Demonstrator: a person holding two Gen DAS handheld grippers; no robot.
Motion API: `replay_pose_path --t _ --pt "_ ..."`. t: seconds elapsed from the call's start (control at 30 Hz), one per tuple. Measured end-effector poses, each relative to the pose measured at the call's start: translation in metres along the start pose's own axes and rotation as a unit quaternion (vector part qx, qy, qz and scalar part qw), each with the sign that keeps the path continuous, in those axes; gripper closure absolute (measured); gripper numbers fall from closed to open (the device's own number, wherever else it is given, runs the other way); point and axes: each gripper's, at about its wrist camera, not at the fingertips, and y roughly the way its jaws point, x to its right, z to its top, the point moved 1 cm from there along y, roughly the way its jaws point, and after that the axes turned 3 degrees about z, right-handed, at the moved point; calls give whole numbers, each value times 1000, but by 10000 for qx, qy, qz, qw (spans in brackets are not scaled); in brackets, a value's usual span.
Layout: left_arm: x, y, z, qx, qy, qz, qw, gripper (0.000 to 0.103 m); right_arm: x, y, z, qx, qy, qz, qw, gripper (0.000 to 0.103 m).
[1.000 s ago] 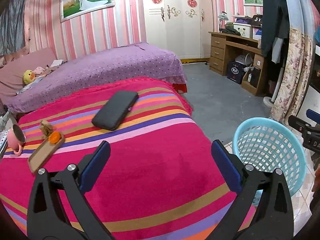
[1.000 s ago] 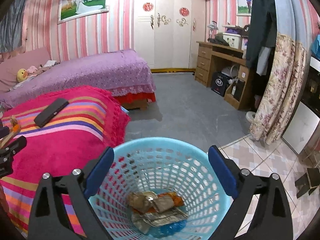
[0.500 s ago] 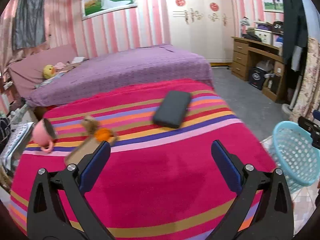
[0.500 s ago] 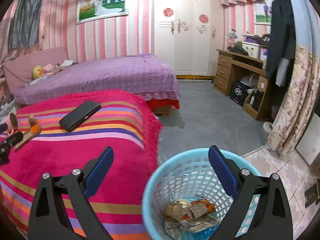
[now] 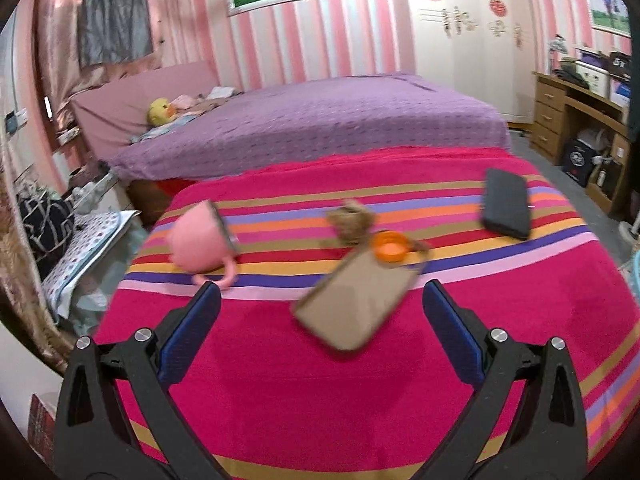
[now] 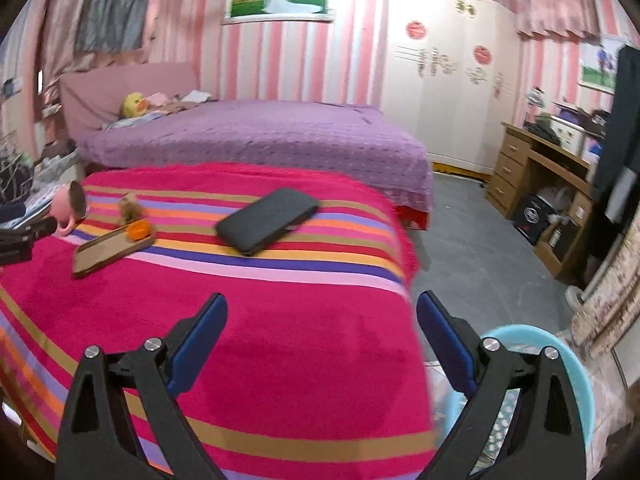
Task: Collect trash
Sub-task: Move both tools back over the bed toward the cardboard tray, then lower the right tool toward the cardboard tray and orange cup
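With both tools empty and their jaws spread wide, we are between pickups: what is in hand is the reach for the next piece of trash. Our left tool (image 5: pixel 320 312) hovers over the striped blanket (image 5: pixel 360 400) and faces a brown tray (image 5: pixel 352 300). At the tray's far end sits an orange peel (image 5: pixel 387 246), with a crumpled brown scrap (image 5: pixel 352 220) just behind it; these look like the trash left to collect. A pink mug (image 5: pixel 200 240) lies on its side to the left, and a black case (image 5: pixel 505 208) lies well to the right; we judge neither to be rubbish. Our right tool (image 6: pixel 322 344) hangs over the near edge of the blanket, and the blue basket (image 6: pixel 572 364) stands on the floor at its right, partly hidden behind its right finger. Next, we judge, the left tool must go forward past the tray's near end, come down over the peel or the scrap, close on that piece alone without knocking the mug, and carry it across to the basket.
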Motion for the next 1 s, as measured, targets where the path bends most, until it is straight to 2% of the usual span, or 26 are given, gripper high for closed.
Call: replay_pose_path --t 0.13,0.47,0.53,0.77,1.0 --pt "-35 13 2 -88 -143 156 9997 6 -38 18 9 -101 -150 263 9995 10" --pt "-108 51 -5 -378 -915 390 9943 6 -144 76 42 -198 -659 812 9943 11" --pt "-113 56 -6 -399 -941 408 9939 6 -164 90 47 -243 -790 923 9923 14" --pt "-118 68 -3 -404 -801 469 9949 6 -218 143 49 -663 -1144 1295 9827 41" --pt "-116 74 -1 -465 -851 399 9945 6 -241 182 49 -1015 -1218 1476 9763 48"
